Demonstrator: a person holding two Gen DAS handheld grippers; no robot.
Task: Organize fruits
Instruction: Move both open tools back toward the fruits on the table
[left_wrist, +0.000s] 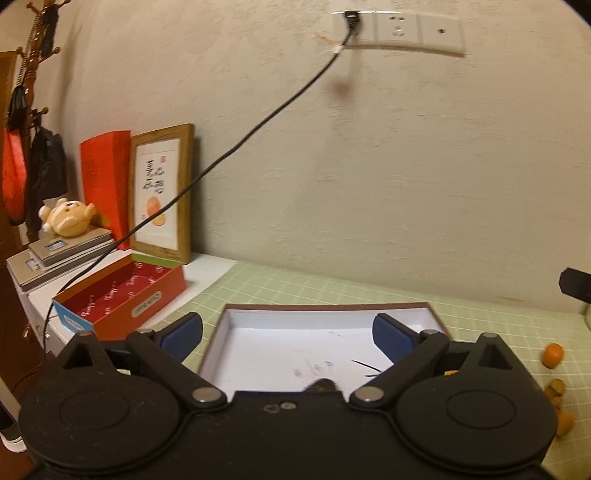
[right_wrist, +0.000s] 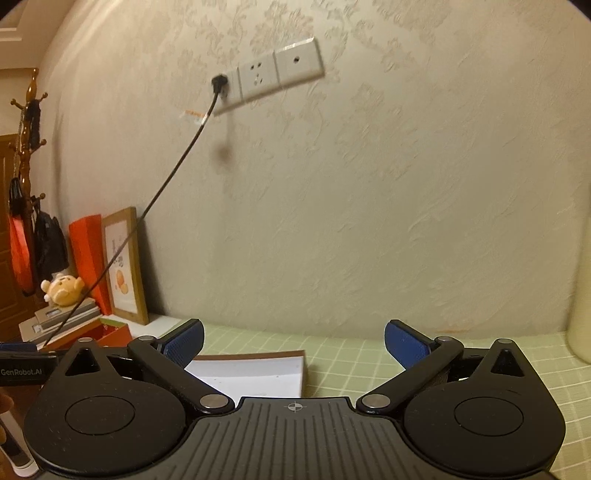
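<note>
A shallow brown box with a white inside (left_wrist: 295, 343) lies on the green checked mat, right under my left gripper (left_wrist: 290, 332), whose blue-padded jaws stand wide apart with nothing between them. Several small orange fruits (left_wrist: 553, 355) lie on the mat to the right of the box. In the right wrist view, my right gripper (right_wrist: 294, 341) is open and empty above the mat, and the same box (right_wrist: 255, 373) shows at its lower left. No fruit shows in that view.
At the left stand a red open box (left_wrist: 122, 295), a wooden picture frame (left_wrist: 162, 192), a red bag (left_wrist: 105, 184), and a plush bear (left_wrist: 66, 218) on stacked scales. A black cable (left_wrist: 236, 147) runs from the wall socket. A pale object (right_wrist: 580, 314) stands at the right.
</note>
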